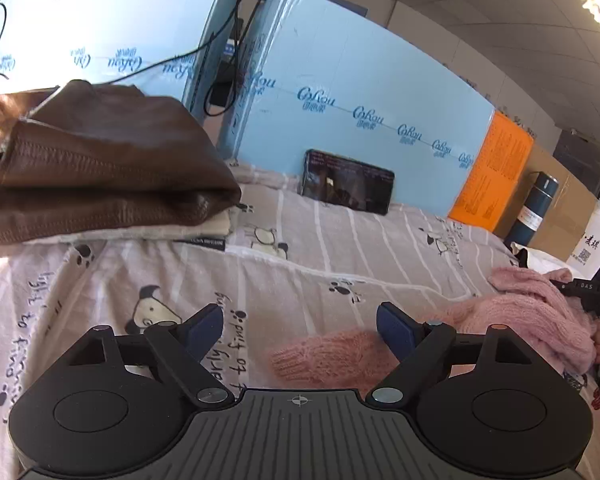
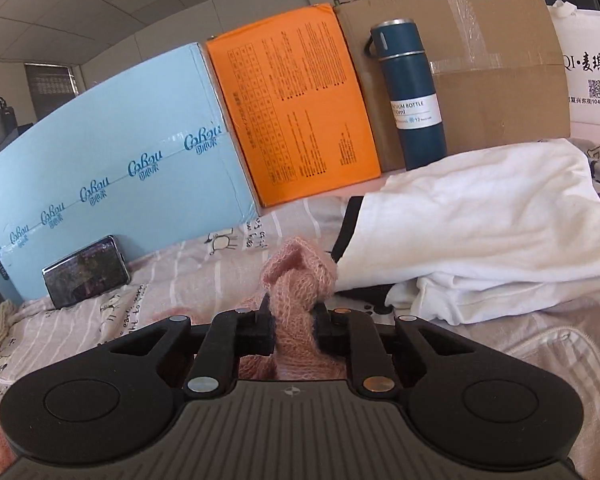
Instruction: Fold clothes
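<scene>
Ahead of the left gripper (image 1: 300, 326) the printed bedsheet (image 1: 340, 248) lies bare up to the phone (image 1: 347, 182) leaning on the blue boxes (image 1: 360, 92). The folded brown stack (image 1: 100, 168) blocks the far left. On the right, the white garment heap (image 2: 492, 224) and flask (image 2: 410, 96) crowd the pink sweater (image 2: 296, 280)

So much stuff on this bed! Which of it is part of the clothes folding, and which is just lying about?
Part of the job:
- pink knit sweater, pinched in the right hand-held gripper
- left hand-held gripper, open over a sleeve
- white garment, unfolded
- brown leather garment, folded on a stack

Just lying about:
- phone
- blue vacuum bottle
- blue box
- orange box
- cardboard box
</scene>
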A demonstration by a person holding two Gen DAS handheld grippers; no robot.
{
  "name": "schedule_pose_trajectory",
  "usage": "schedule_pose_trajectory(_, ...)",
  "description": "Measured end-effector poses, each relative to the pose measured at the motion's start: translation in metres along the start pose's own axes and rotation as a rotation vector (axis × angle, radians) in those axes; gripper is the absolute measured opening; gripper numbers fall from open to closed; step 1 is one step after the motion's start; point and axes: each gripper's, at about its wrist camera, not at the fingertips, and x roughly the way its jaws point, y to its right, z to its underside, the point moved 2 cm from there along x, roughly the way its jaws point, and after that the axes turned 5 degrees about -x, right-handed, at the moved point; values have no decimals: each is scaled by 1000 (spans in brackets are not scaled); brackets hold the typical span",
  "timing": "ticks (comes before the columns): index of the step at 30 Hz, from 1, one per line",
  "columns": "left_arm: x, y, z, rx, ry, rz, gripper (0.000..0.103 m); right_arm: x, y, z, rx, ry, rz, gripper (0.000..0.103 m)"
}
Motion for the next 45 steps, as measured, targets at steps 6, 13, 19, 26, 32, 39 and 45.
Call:
schedule_pose_trajectory(6, 14, 31, 17, 137, -64, -61, 26, 2, 3, 5, 16, -24, 0, 23)
schedule_pose_trajectory(13, -13, 44, 2, 216, 138, -120, 18, -12, -3, 2, 6, 20, -50, 22)
schedule_pose_trajectory(19, -28, 39, -50, 248, 318, -206, 17, -46, -28, -14, -33, 162, -170, 21)
schedule_pose_trajectory(26, 22, 38, -77, 329, 274, -313, 20, -46, -35, -31, -8, 214, -70, 10)
schedule_pose_trajectory(32, 62, 28, -56, 337, 209, -511, 37, -6, -8, -8, 99, 36, -5, 40)
schedule_pose_trajectory(39, 14, -2, -60, 121, 431, -555, 93, 19, -5, 8, 123, -128, -46, 76)
schedule_pose_trajectory(45, -6, -40, -60, -131, 500, -467, 96, 23, -13, 12, 74, -176, -126, 59)
